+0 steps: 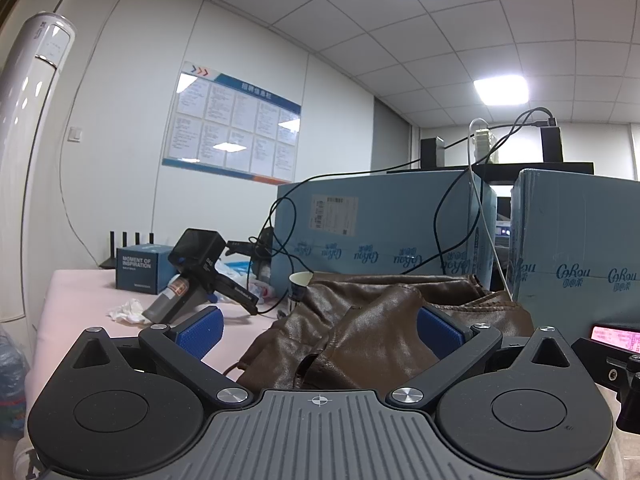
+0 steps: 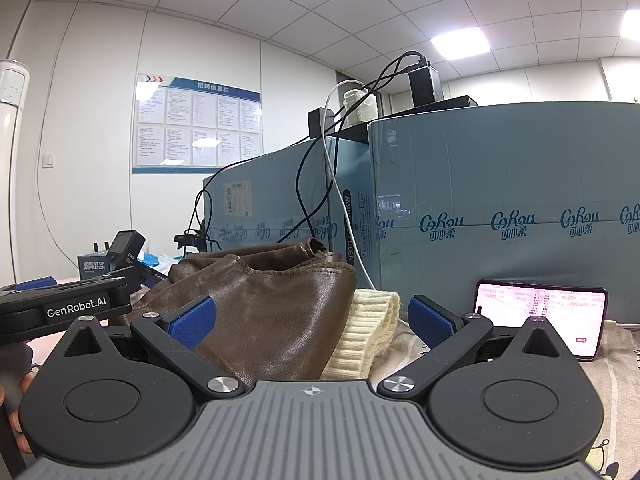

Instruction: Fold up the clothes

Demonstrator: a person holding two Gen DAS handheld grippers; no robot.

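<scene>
A brown leather garment (image 1: 360, 320) lies crumpled on the pink table cover (image 1: 80, 292), right in front of my left gripper (image 1: 320, 330), which is open with the leather between its blue pads (image 1: 200, 330). In the right wrist view the same brown garment (image 2: 272, 308) is bunched between the pads of my open right gripper (image 2: 312, 320), with a cream knitted piece (image 2: 368, 328) beside it on the right. The left gripper's body (image 2: 68, 304) shows at the left of the right wrist view.
Two large blue cardboard boxes (image 1: 380, 228) (image 2: 500, 208) stand behind the clothes, with black and white cables (image 2: 332, 184) hanging over them. A lit phone (image 2: 540, 316) leans on the right box. A spare gripper device (image 1: 196, 276), small blue box (image 1: 140, 268), paper cup (image 1: 300, 284) and tissue (image 1: 128, 312) lie left.
</scene>
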